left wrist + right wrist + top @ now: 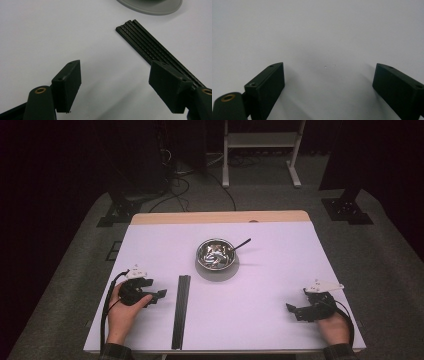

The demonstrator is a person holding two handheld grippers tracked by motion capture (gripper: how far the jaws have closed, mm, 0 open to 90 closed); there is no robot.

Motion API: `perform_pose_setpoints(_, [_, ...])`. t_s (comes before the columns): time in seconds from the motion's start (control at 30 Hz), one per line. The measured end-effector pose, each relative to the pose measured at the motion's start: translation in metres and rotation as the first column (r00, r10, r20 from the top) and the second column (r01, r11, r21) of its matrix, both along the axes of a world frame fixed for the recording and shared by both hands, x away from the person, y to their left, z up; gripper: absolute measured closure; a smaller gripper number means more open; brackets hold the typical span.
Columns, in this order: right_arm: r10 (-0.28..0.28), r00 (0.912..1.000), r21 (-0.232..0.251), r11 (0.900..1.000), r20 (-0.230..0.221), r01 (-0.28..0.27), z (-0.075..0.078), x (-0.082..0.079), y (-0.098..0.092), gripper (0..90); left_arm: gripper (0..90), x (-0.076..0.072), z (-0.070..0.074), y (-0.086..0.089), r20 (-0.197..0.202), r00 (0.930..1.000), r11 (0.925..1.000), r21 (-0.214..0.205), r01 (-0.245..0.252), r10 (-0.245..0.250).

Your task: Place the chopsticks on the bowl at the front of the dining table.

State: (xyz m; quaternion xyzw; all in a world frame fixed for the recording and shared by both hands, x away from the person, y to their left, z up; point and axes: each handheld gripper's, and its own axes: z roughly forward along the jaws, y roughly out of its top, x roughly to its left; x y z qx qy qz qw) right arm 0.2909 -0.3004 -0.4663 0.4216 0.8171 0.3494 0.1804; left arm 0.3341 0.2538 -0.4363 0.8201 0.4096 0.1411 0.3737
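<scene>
Work has not visibly begun: the left gripper (159, 295), jaws apart and empty, rests just left of the bundle of slim black matte chopsticks (181, 310) lying untouched on the white table (260, 285). Beyond the chopsticks sits a shiny round steel bowl (216, 254) on a grey saucer (216, 270). Far to their right, the right gripper (294, 311) lies open, holding nothing.

a bundle of black chopsticks (181, 310) lies flat on the white table (260, 320), packed side by side in a long straight strip. it runs from the near edge towards the bowl's grey saucer (217, 270), stopping short of it.
</scene>
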Motion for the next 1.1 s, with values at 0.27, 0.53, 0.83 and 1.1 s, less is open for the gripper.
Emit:
perform_pose_setpoints(0.27, [0.000, 1.0000, 0.000, 1.0000, 0.000, 0.000, 0.000, 0.000, 0.000, 9.0, 23.2, 0.010, 0.001, -0.011, -0.005, 0.9999, 0.9999, 0.007, 0.009, -0.009])
perform_pose_setpoints(0.53, [0.000, 1.0000, 0.000, 1.0000, 0.000, 0.000, 0.000, 0.000, 0.000, 9.1, 23.1, 0.018, 0.003, -0.018, 0.001, 1.0000, 0.9997, 0.021, 0.009, -0.009])
perform_pose_setpoints(0.83, [0.001, 1.0000, 0.000, 1.0000, 0.001, -0.001, 0.000, 0.000, 0.000, 9.1, 23.3, 0.026, 0.002, -0.026, 0.002, 0.9998, 0.9994, 0.030, 0.018, -0.018])
perform_pose_setpoints(1.1, [0.000, 1.0000, 0.000, 1.0000, 0.000, 0.000, 0.000, 0.000, 0.000, 9.1, 23.3, 0.036, 0.002, -0.030, 0.003, 0.9999, 0.9990, 0.044, 0.010, -0.010])
